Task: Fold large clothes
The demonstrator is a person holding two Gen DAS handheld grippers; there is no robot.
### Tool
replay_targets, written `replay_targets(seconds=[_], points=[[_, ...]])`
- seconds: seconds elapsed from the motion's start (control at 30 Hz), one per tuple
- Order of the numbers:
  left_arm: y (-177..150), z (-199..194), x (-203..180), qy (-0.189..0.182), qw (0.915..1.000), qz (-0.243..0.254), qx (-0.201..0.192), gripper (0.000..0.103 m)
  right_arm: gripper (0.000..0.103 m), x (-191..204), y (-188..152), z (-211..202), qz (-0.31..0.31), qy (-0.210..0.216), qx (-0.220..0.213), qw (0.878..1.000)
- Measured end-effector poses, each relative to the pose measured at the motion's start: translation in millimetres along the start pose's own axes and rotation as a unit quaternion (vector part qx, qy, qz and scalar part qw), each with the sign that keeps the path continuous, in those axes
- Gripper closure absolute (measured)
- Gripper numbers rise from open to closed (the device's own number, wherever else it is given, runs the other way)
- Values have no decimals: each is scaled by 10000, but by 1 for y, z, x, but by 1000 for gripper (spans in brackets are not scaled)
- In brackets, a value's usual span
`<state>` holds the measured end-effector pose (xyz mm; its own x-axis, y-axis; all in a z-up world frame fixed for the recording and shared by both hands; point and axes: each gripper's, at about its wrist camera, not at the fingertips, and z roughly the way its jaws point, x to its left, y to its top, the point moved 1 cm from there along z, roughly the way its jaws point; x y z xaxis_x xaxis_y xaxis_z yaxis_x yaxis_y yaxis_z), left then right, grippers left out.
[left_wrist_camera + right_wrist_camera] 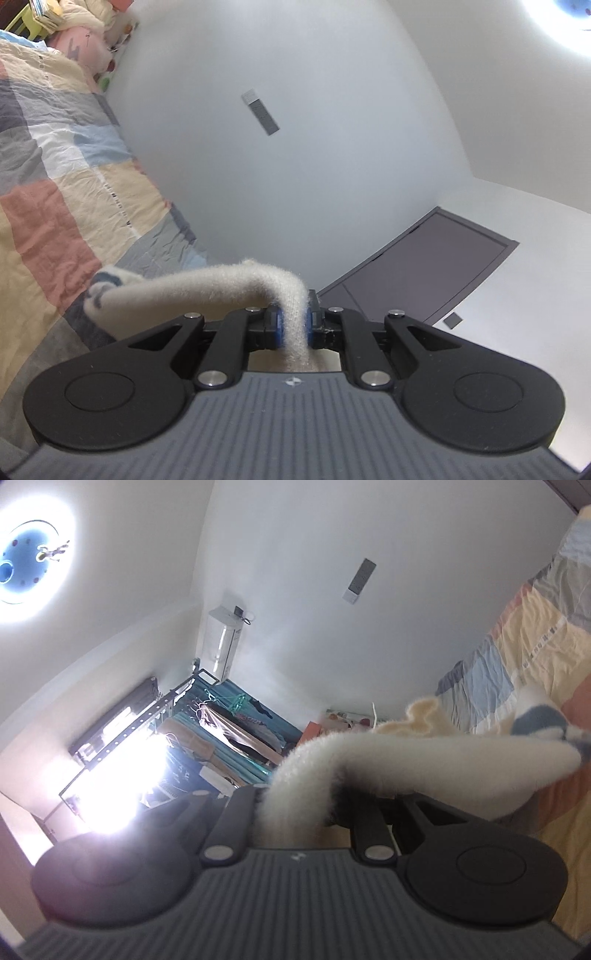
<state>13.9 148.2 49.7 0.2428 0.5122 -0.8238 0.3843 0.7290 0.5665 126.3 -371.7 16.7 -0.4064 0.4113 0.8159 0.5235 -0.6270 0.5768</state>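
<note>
Both grippers point up toward the walls and ceiling, each with a strip of fuzzy cream garment (207, 291) running through it. The left gripper (293, 325) has its blue pads (277, 326) pressed together on a thick fold of the garment; from the jaws the cloth arcs over to the left and drops toward the patchwork quilt (55, 177) on the bed, where a blue-patterned part of it shows.

The right gripper (295, 805) is clamped on the garment (424, 757) too, though the fluffy fold covers the fingertips; the cloth bends right and trails down to the quilt (535, 638), again with blue patches near its far end.

Behind the left gripper stands a grey door (424, 266). Behind the right one hangs a clothes rack (229, 731) beside a bright window, and a round ceiling lamp (26, 561) glows above.
</note>
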Motion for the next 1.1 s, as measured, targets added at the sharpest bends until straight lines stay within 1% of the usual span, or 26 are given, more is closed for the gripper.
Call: replay_targets(seconds=[0.03, 0.1, 0.2, 0.3, 0.43, 0.5, 0.53, 0.6, 0.63, 0.7, 0.73, 0.8, 0.87, 0.9, 0.93, 1.0, 1.1], points=[[-4, -5, -1, -13, 10000, 5, -29, 90, 85, 1, 1, -1, -30, -41, -32, 10000], [-9, -3, 1, 113, 9999, 96, -28, 90, 85, -3, 0, 2, -30, -201, -25, 9998], [-14, 17, 21, 409, 9990, 50, 176, 90, 84, -26, 2, 19, 114, -720, 86, 9973], [-14, 51, 40, 825, 9960, 167, 291, 90, 83, -59, 6, 42, 402, -1168, 125, 9923], [0, 105, 64, 1212, 9919, 250, 284, 90, 83, -89, 18, 79, 621, -1410, 107, 9880], [8, 134, 77, 1333, 9900, 302, 347, 90, 83, -99, 26, 101, 580, -1565, 70, 9860], [13, 153, 87, 1374, 9894, 245, 394, 90, 83, -104, 30, 111, 611, -1675, 40, 9840], [19, 184, 105, 1467, 9877, 228, 490, 89, 83, -122, 35, 127, 794, -1880, -1, 9790], [20, 196, 113, 1565, 9859, 176, 561, 89, 83, -133, 36, 135, 946, -1943, -27, 9764], [19, 216, 126, 1733, 9823, 335, 630, 89, 83, -154, 32, 142, 1191, -2035, -40, 9718], [17, 224, 133, 1798, 9808, 378, 659, 89, 83, -162, 29, 145, 1225, -2073, -50, 9706], [12, 240, 154, 1883, 9787, 310, 755, 89, 83, -177, 21, 150, 1172, -2173, -11, 9690], [8, 252, 173, 1905, 9778, 286, 823, 89, 83, -194, 14, 154, 1129, -2249, 57, 9678], [6, 257, 181, 1926, 9772, 311, 840, 89, 83, -204, 11, 156, 1206, -2271, 98, 9663], [4, 262, 189, 1970, 9761, 328, 852, 89, 83, -212, 10, 159, 1341, -2258, 128, 9648], [1, 273, 204, 2032, 9744, 385, 875, 89, 81, -222, 7, 163, 1476, -2125, 115, 9659], [-1, 289, 224, 2078, 9724, 413, 981, 89, 80, -234, 7, 171, 1620, -2110, 118, 9639]])
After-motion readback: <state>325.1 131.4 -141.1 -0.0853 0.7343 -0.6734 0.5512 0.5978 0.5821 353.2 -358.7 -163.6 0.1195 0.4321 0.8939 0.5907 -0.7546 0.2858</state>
